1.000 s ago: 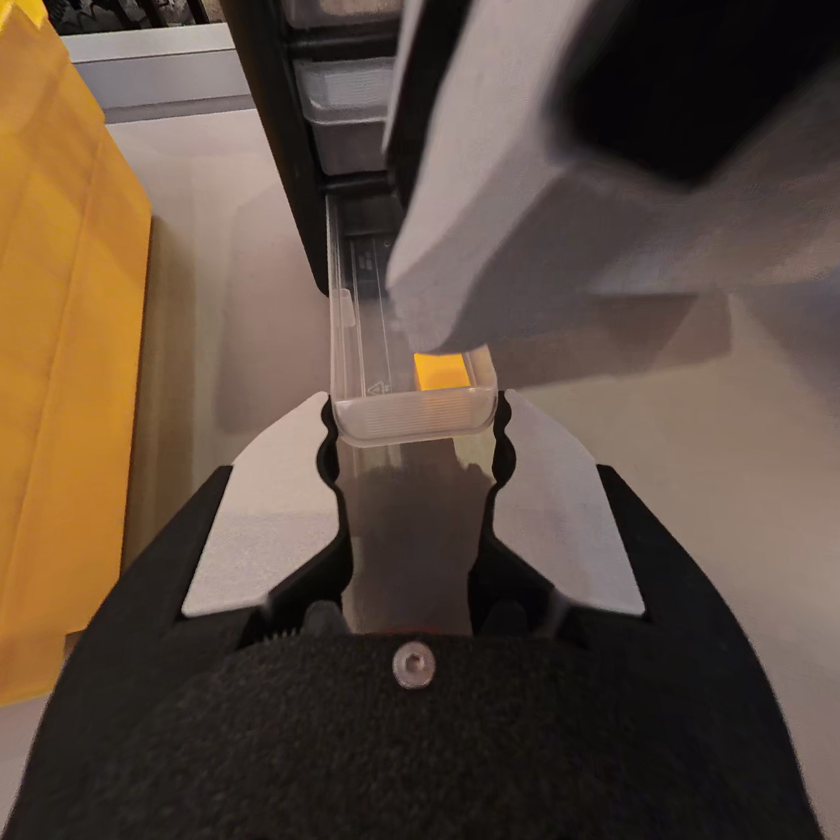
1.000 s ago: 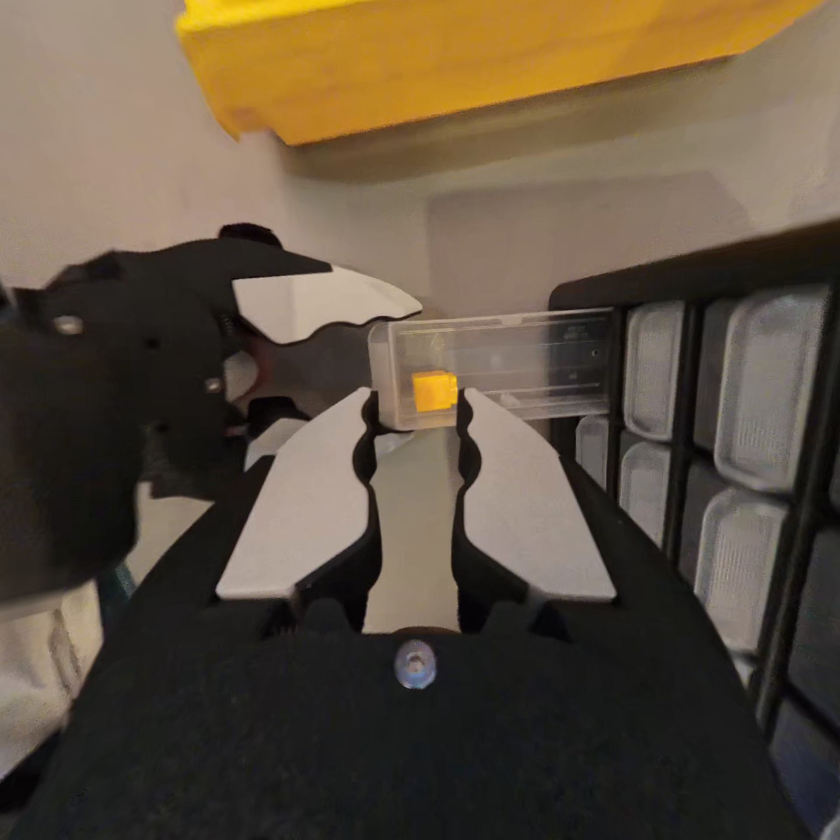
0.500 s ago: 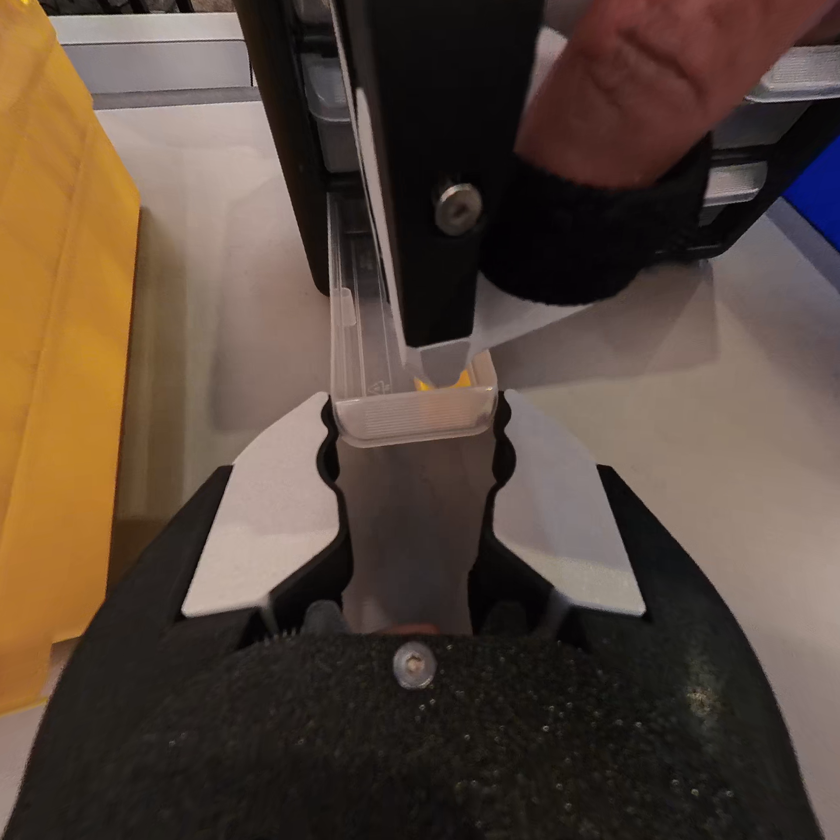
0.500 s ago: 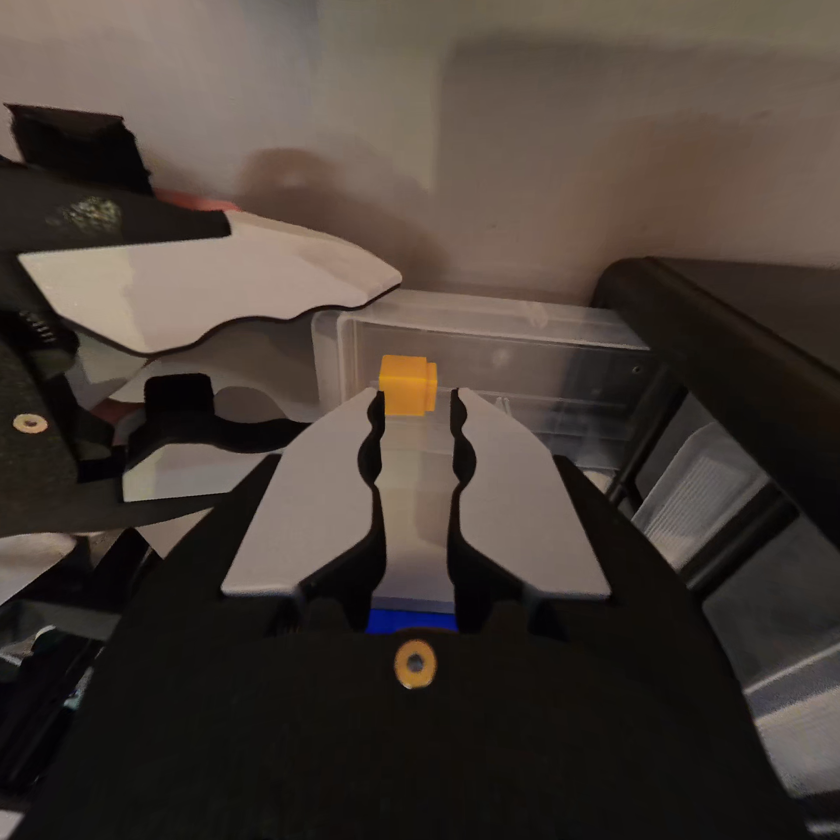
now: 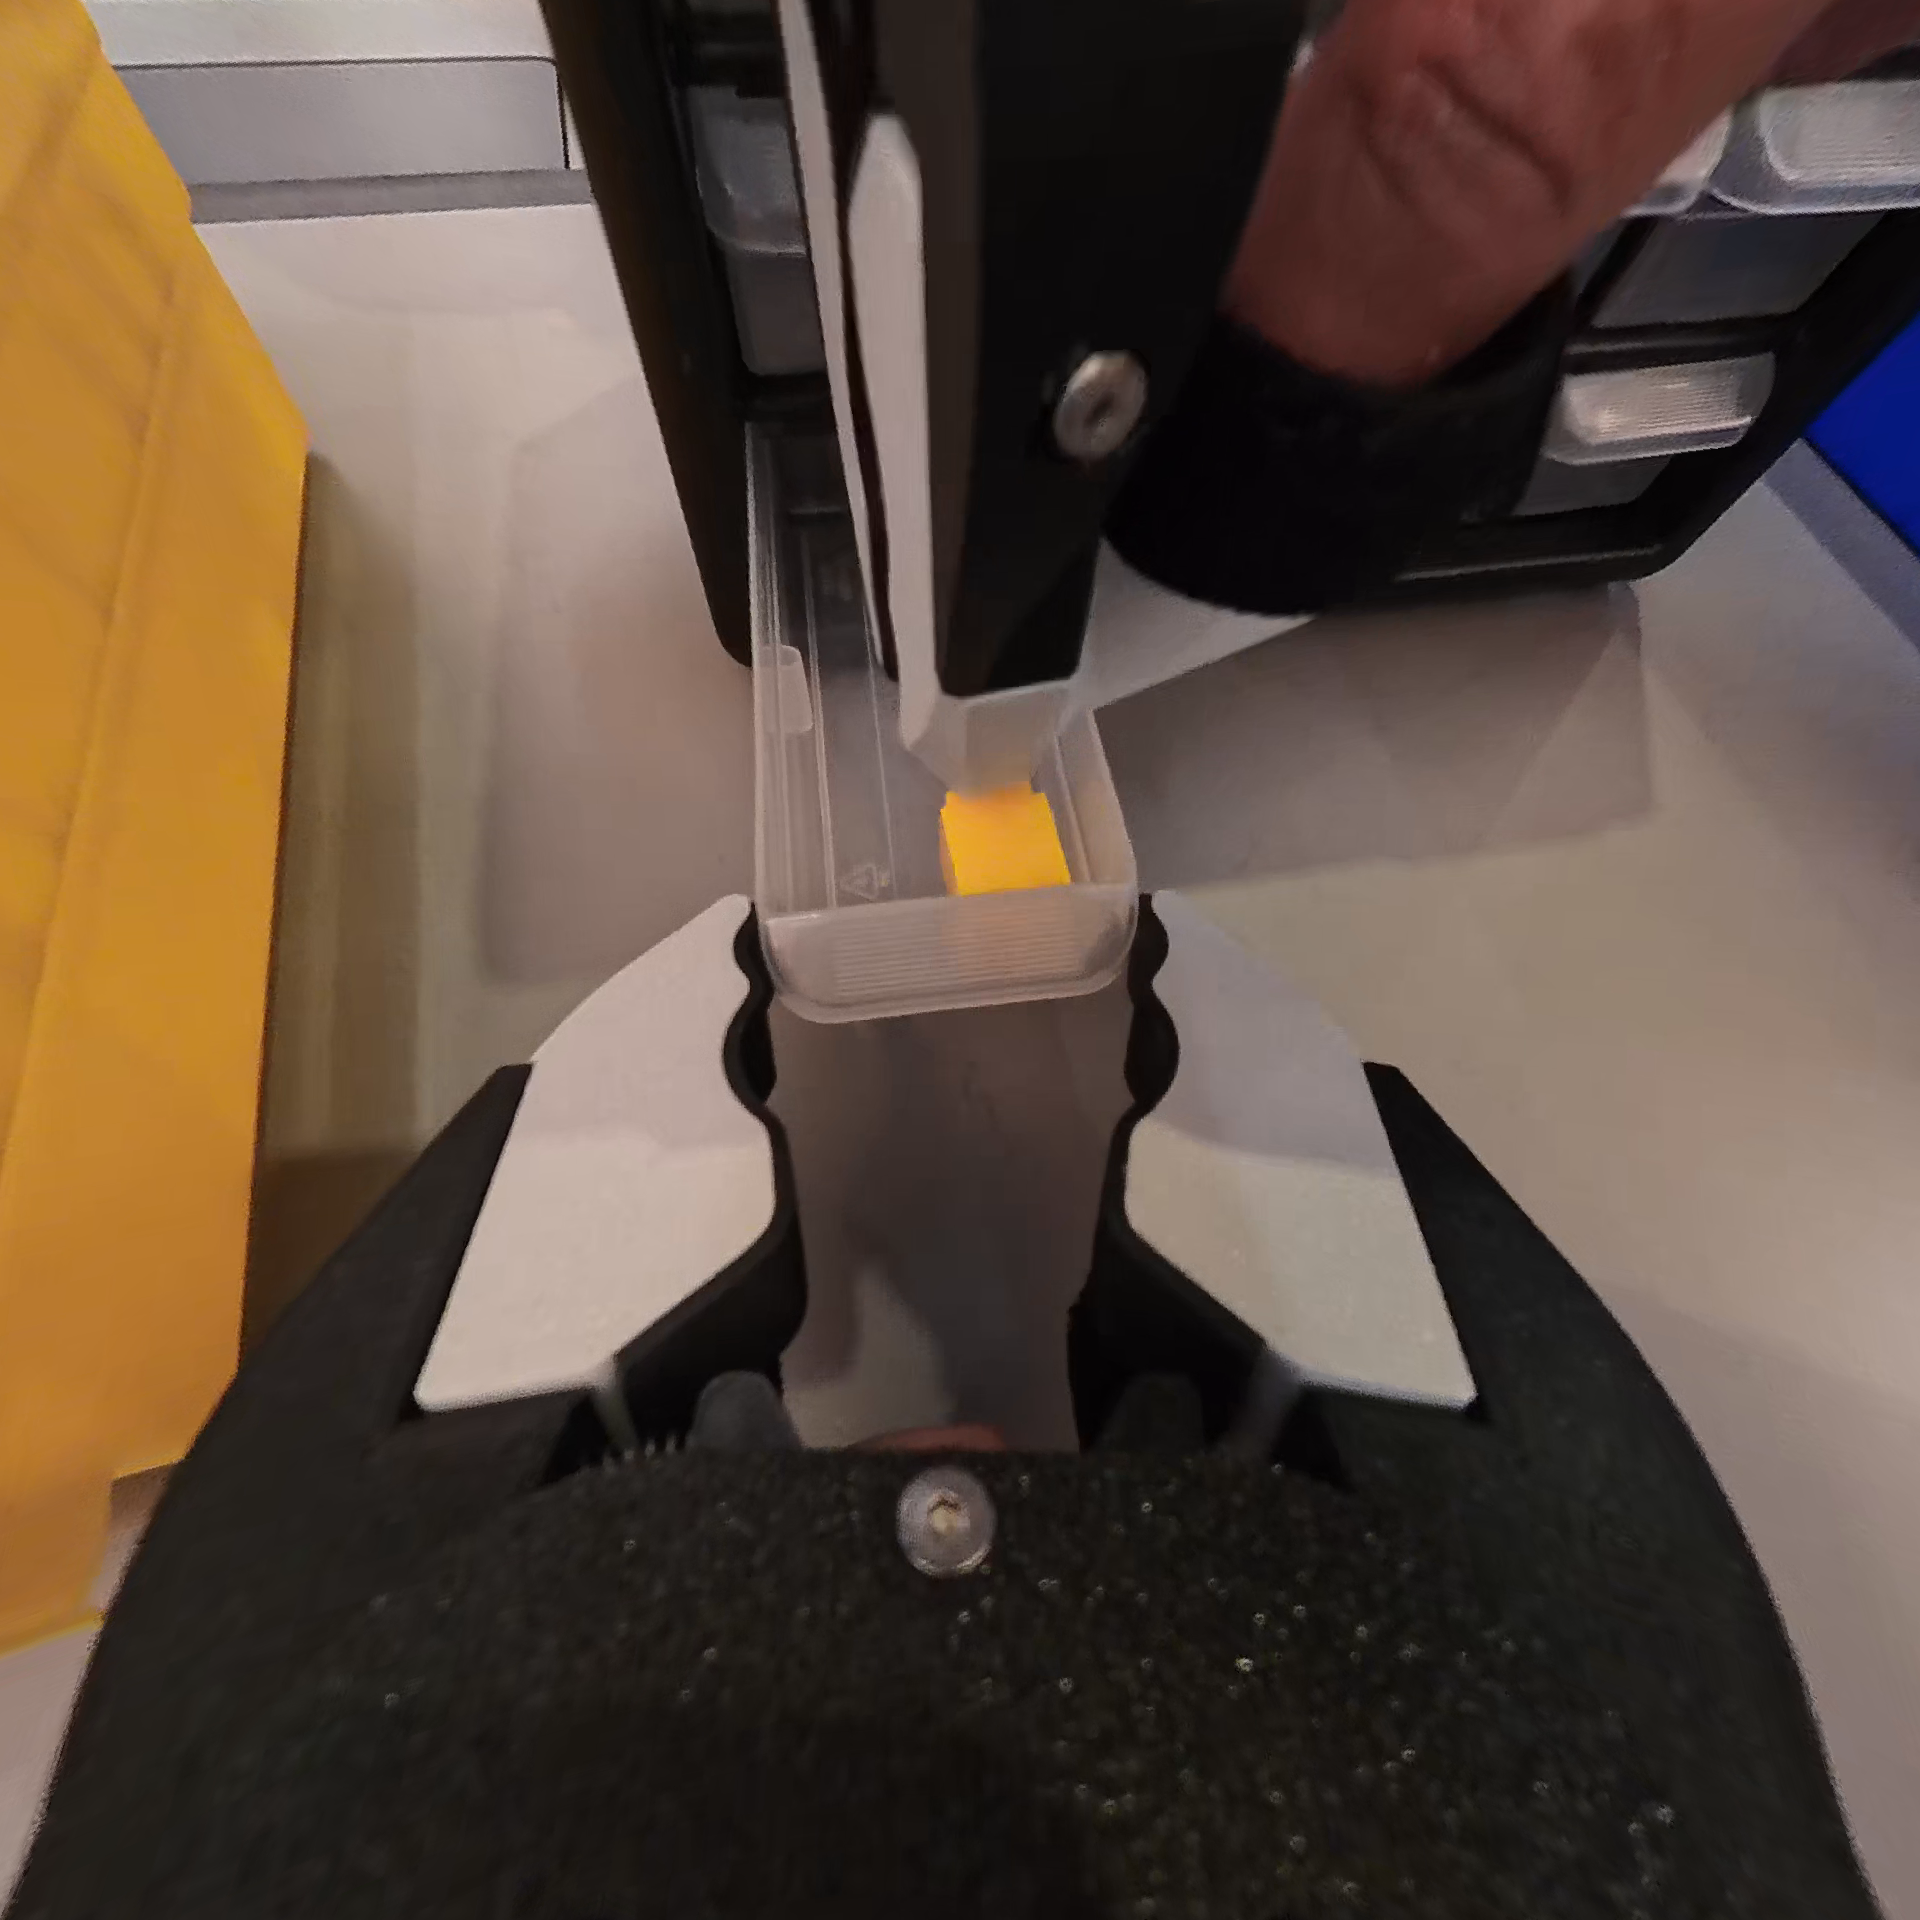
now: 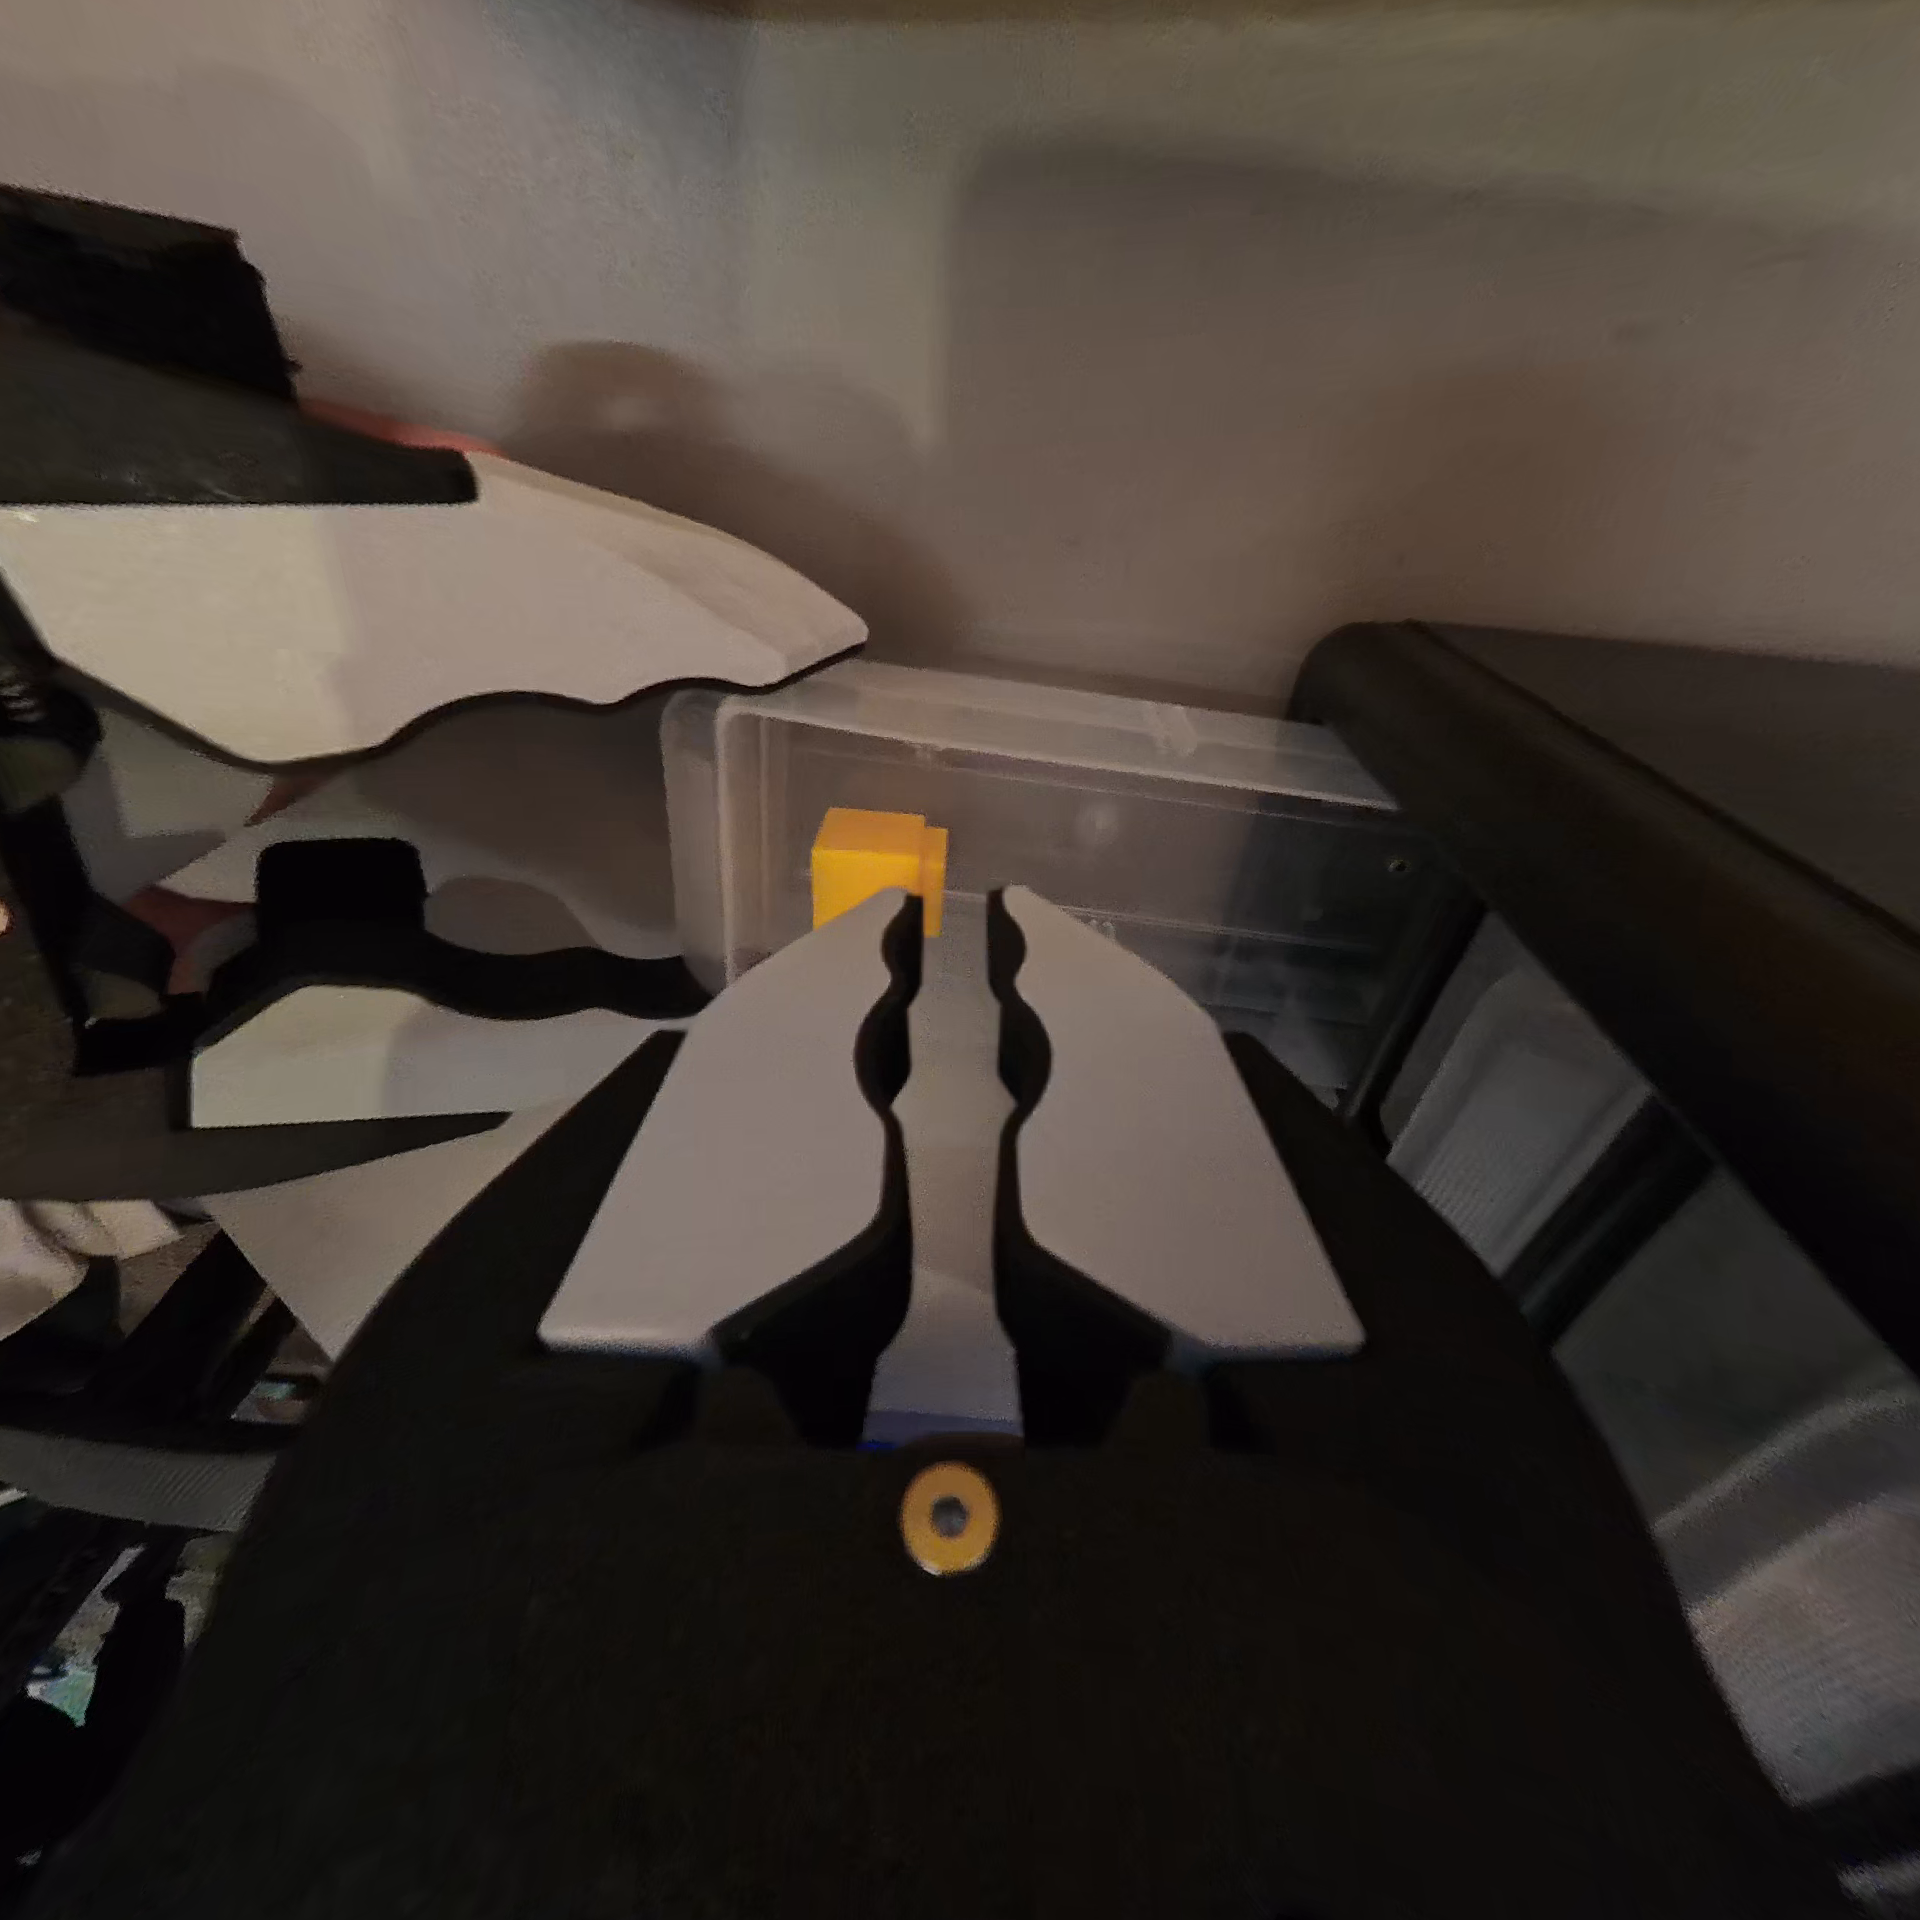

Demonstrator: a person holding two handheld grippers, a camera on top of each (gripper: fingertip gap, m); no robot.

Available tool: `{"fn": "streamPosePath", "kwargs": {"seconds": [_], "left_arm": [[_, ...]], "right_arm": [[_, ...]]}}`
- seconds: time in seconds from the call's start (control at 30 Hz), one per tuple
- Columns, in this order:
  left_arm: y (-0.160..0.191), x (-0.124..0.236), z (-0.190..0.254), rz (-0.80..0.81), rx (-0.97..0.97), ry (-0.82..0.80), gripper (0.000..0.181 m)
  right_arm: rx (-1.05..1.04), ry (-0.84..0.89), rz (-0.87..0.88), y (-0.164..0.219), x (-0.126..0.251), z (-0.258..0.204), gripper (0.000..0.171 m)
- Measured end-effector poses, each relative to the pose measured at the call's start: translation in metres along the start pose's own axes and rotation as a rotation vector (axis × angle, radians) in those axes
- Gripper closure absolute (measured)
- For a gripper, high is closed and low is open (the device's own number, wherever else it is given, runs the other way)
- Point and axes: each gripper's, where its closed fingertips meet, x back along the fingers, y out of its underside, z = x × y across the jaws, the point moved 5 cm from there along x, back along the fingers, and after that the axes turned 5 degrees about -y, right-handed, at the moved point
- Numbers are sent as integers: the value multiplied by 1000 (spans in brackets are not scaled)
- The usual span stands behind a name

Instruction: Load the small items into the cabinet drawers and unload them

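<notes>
Since half a second ago the right tool (image 6: 954, 902) has narrowed its fingers and sunk lower into the clear drawer (image 5: 940, 935), so that its tips now sit just above the small yellow block (image 5: 1003, 847); the left tool (image 5: 943, 940) has not shifted. The drawer is pulled well out of the black cabinet (image 5: 665, 343), its long axis running straight from the cabinet front toward the left tool, with its ribbed front wall nearest that tool. The left tool's fingers stand one on each side of that front wall, touching or nearly touching its corners; whether they press it I cannot tell.

The yellow block lies on the drawer floor at the front end, against the wall on the right. In the right wrist view the block (image 6: 878, 868) shows a small stud pointing toward the cabinet (image 6: 1662, 831), along the drawer's (image 6: 1091, 831) length. There the right tool's fingers are close together with a narrow gap, empty, the block just past the left fingertip.

Only the left wrist view shows the yellow bin (image 5: 114, 727) on the white bench (image 5: 1507, 1039), a blue thing at the right edge, and the person's hand (image 5: 1455, 156) on the right tool. Only the right wrist view shows the left tool (image 6: 681, 831) from the side, and the stud.
</notes>
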Motion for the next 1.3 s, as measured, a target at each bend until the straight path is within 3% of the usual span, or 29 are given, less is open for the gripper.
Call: {"fn": "streamPosePath", "kwargs": {"seconds": [0.23, 0.4, 0.53, 0.67, 0.77, 0.9, 1.1, 1.2, 1.3], "left_arm": [[-1, 1, 0, 12, -3, -3, 115], [2, -1, 0, -23, -14, -11, 115], [1, -1, 0, -14, -15, -10, 115], [-1, 1, -1, 8, -13, -3, 115], [0, 0, -1, 1, -8, 1, 115], [-1, 0, -1, 9, -13, -4, 115], [3, -2, -1, -32, -22, -6, 115], [3, -3, -1, -35, -25, -6, 116], [0, -1, -1, -10, -23, -4, 115]], "right_arm": [[5, -49, -34, 3, -1, -6, 138], [17, -61, -53, 1, -10, -6, 145], [25, -6, -34, 1, -7, 0, 171], [13, 15, 13, 1, 2, 4, 155], [7, -69, 70, -3, 9, -5, 148], [3, -76, -12, 4, 1, -5, 136], [12, -109, -4, 1, -12, -5, 146], [18, -57, 3, 2, -10, 1, 138], [33, 39, 12, 3, -4, 10, 147]]}}
